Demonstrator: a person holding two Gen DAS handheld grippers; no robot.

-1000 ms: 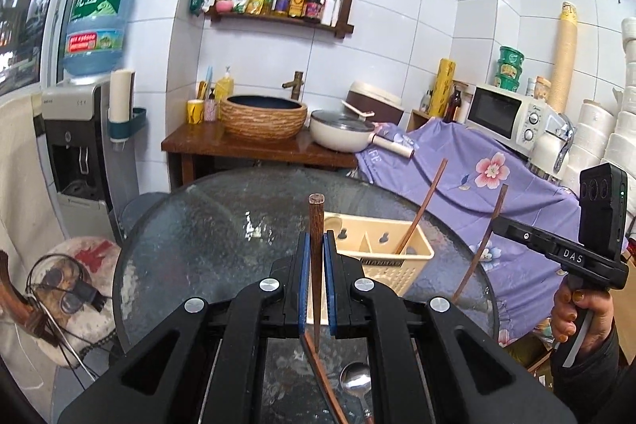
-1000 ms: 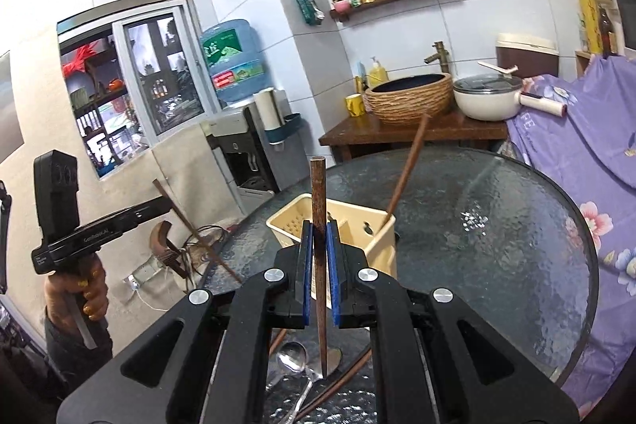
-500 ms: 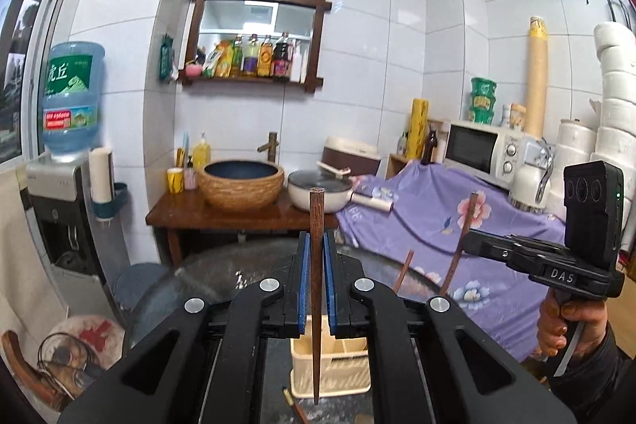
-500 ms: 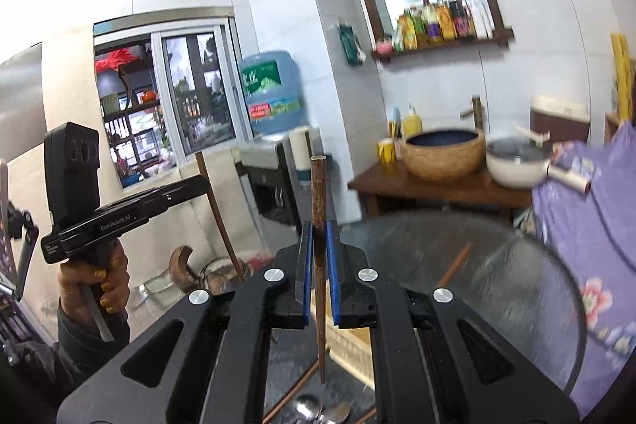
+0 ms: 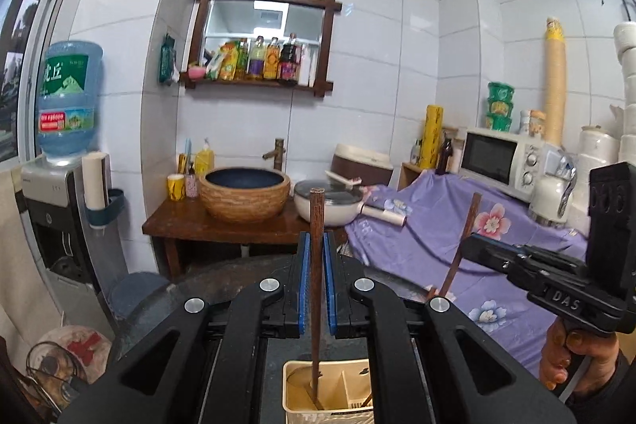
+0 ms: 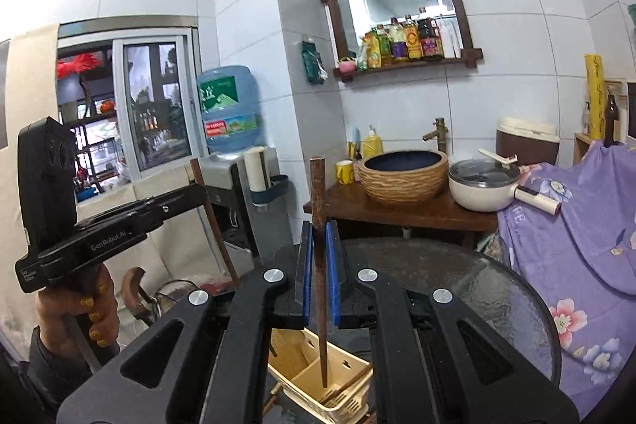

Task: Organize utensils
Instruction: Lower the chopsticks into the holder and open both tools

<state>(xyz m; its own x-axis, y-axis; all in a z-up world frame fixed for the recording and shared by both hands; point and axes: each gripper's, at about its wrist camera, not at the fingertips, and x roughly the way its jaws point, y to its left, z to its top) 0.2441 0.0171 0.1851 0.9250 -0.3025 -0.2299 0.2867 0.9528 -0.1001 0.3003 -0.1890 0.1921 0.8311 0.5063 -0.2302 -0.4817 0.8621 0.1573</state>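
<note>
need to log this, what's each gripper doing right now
left gripper: shut on a wooden chopstick, held upright.
right gripper: shut on a second wooden chopstick, also upright.

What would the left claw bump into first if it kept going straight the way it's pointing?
Probably the wooden washstand with the woven basin, past the round glass table. The left claw, clamped on a chopstick, points there; depth is hard to judge.

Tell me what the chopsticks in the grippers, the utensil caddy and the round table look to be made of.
Chopsticks: dark brown wood, apparently, matte with faint grain. Utensil caddy: likely cream plastic, smooth, thin molded dividers and slots. Round table: seemingly textured glass, dark, glossy and dimpled.
</note>
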